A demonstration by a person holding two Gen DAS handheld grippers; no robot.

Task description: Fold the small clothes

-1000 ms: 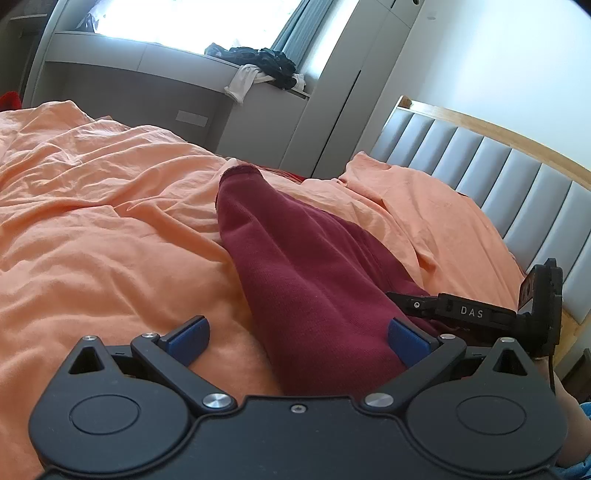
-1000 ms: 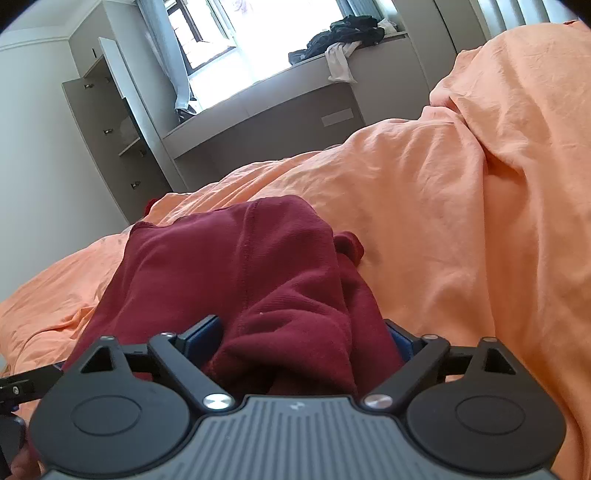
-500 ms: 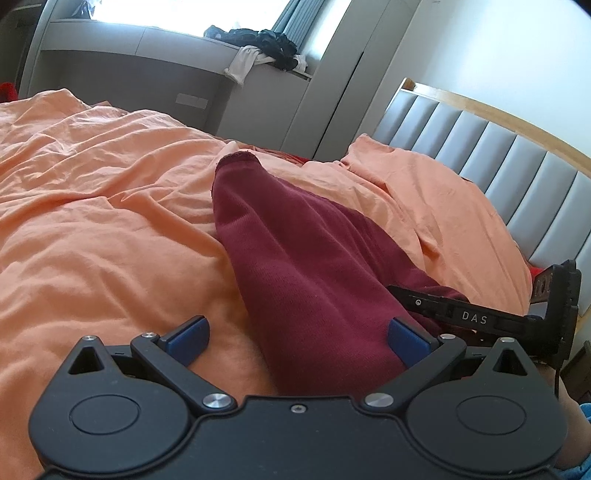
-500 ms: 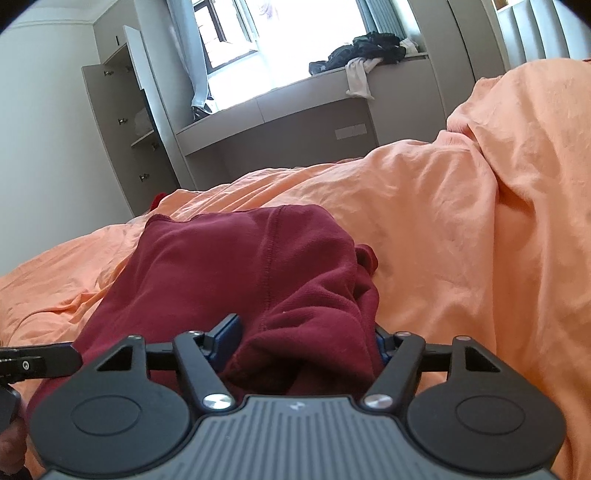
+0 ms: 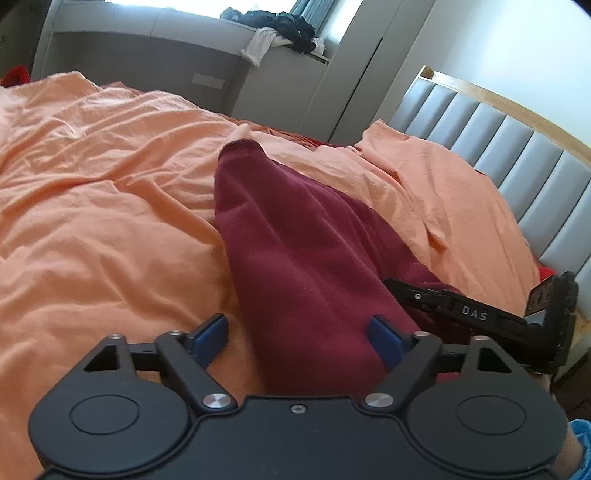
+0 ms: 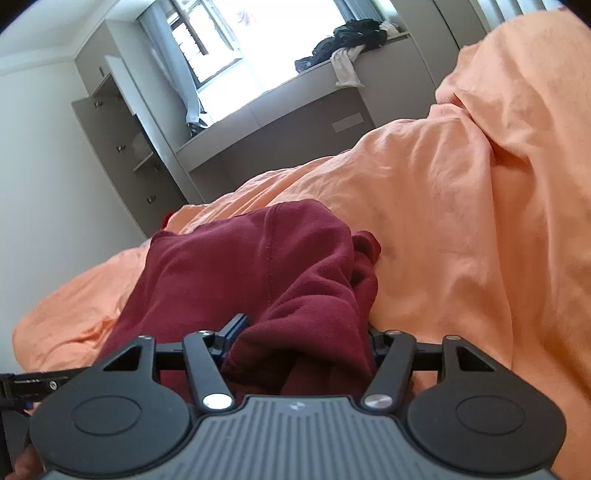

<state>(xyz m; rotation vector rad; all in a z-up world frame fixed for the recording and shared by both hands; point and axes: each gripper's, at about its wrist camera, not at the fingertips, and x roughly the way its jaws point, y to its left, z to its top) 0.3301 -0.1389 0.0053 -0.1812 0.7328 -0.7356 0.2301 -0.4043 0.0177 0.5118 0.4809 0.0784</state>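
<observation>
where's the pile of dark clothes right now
The pile of dark clothes sits on the grey window ledge beyond the bed, upper centre in the left wrist view, with a white garment hanging off its edge.

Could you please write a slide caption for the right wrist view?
Right gripper closing on a bunched maroon garment lying on an orange bedsheet.

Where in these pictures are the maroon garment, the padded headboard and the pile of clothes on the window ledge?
Maroon garment (image 5: 295, 258): left wrist view, middle of its flat upper side.
Padded headboard (image 5: 517, 147): left wrist view, a grey panel.
Pile of clothes (image 6: 347, 40): right wrist view, the dark heap's middle.
</observation>
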